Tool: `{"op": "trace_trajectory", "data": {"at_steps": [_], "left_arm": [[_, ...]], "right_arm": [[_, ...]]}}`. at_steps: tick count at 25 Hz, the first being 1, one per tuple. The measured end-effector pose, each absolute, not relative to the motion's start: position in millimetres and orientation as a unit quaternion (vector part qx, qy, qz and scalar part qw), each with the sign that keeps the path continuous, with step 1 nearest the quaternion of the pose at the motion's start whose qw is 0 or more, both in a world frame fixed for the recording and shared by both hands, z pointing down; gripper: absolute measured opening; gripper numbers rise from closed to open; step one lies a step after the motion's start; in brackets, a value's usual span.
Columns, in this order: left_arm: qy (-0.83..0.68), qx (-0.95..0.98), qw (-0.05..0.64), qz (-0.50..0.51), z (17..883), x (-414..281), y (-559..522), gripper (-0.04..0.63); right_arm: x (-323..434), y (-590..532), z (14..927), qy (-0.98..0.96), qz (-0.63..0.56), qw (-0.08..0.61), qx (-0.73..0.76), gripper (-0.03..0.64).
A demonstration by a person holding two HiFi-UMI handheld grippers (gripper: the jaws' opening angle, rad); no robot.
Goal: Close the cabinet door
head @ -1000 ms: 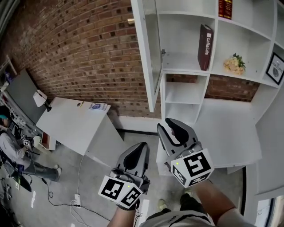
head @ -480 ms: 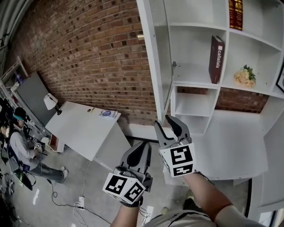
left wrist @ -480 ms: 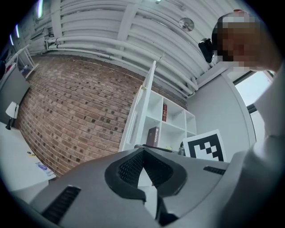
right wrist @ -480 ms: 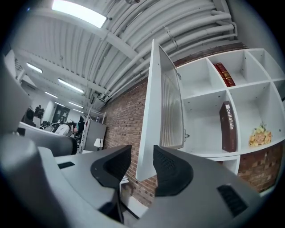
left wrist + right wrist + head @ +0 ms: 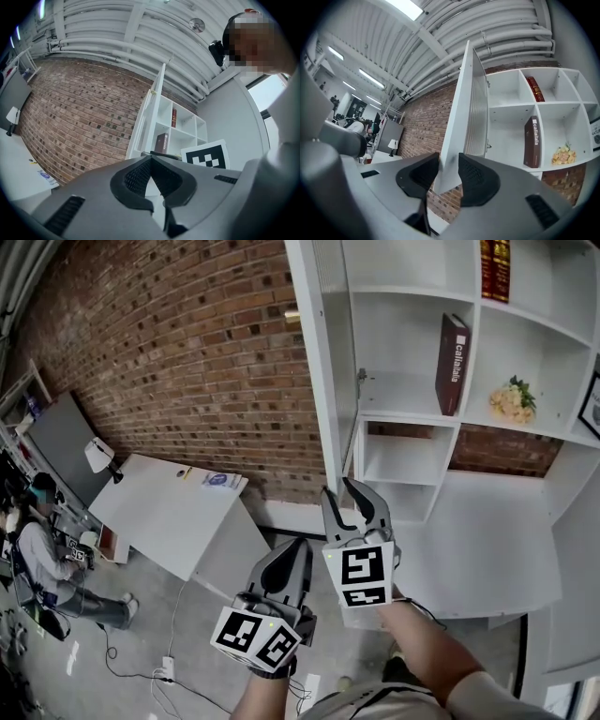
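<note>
The white cabinet door (image 5: 323, 362) stands open, edge-on to me, hinged on the white shelf cabinet (image 5: 412, 409). My right gripper (image 5: 345, 498) is raised to the door's lower corner, jaws apart. In the right gripper view the door (image 5: 461, 117) runs down between the two pads of the right gripper (image 5: 449, 173), with a thin gap on the left side. My left gripper (image 5: 298, 547) hangs lower and to the left, away from the door, shut with nothing in it. The left gripper view shows the left gripper (image 5: 151, 161) with its pads meeting and the door (image 5: 152, 112) beyond.
Inside the cabinet are a dark red book (image 5: 452, 351) and a small bunch of flowers (image 5: 511, 401). A brick wall (image 5: 187, 362) lies left of the door. Below it stands a white table (image 5: 169, 507) with a lamp (image 5: 98, 457). A seated person (image 5: 37, 549) is far left.
My right gripper has moved left and up to the door's lower corner, rolled, and its jaws have spread wider. The left gripper has barely shifted.
</note>
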State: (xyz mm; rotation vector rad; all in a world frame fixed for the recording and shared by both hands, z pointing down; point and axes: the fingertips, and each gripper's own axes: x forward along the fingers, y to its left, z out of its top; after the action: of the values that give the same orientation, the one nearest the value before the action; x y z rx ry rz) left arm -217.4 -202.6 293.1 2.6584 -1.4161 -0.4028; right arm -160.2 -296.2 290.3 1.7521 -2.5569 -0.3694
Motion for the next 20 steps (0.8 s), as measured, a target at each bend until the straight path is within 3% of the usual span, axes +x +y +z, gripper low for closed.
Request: {"op": "trace_trajectory", "data": {"at_steps": [9, 20], "left_arm": [[-0.428, 0.893, 0.056, -0.131, 295, -196, -199, 0.011], [-0.383, 0.914, 0.067, -0.120, 299, -154, -204, 0.012]], "right_arm": [[-128, -285, 292, -0.812, -0.106, 0.010, 0.573, 0.094], [-71, -282, 296, -0.809, -0.108, 0.030, 0.577, 0.089]]}}
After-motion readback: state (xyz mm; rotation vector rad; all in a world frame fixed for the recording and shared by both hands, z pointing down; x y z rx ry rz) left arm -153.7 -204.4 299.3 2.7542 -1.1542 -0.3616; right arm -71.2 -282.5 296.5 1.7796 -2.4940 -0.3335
